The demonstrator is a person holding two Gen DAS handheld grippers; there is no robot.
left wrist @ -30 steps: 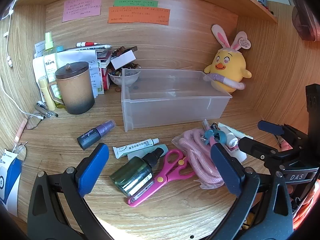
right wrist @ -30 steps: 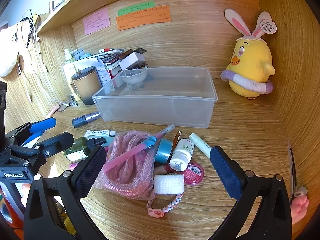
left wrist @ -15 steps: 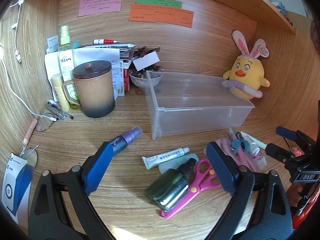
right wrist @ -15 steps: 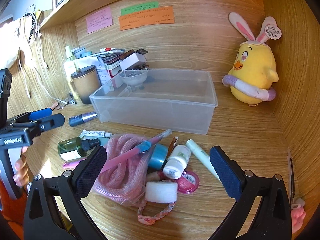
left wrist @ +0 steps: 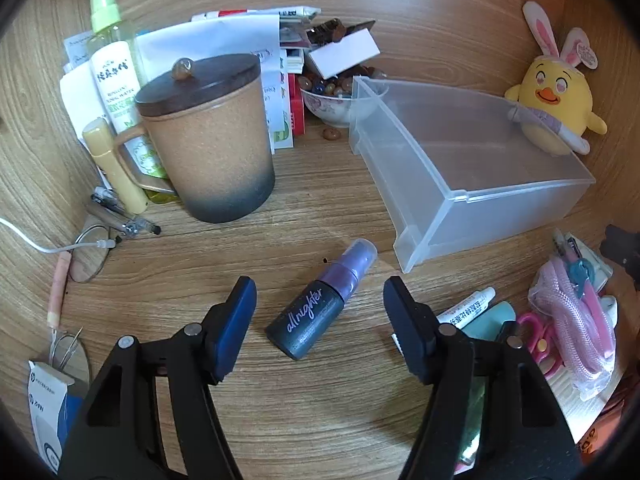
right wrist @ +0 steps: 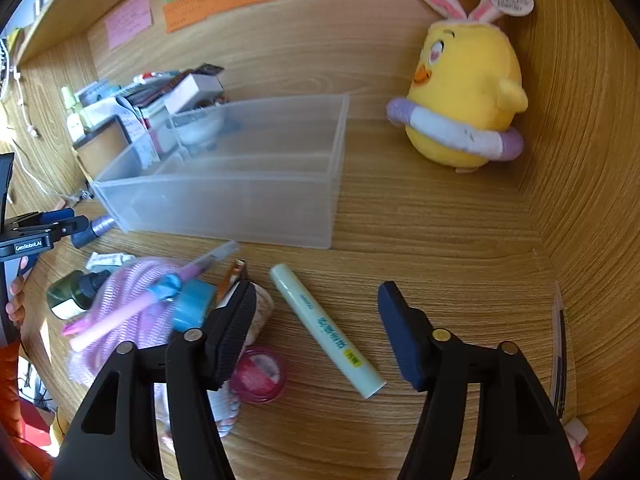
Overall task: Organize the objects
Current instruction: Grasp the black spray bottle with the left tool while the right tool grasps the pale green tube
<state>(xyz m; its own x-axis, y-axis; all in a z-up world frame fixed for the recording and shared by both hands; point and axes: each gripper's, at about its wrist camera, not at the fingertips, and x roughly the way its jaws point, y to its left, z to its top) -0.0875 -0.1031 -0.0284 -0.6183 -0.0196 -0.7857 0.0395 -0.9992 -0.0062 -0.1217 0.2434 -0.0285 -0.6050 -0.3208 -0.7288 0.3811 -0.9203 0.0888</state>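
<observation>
Light: bright, warm daylight | Shadows: soft | Blur: motion smear at right-wrist view's left side | Distortion: strong fisheye bowing, dark vignetted corners

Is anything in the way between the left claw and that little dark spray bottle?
No. The spray bottle lies on bare desk right between the fingers of the left claw, which is closing around it but not touching yet. Nothing else sits in that gap.
</observation>
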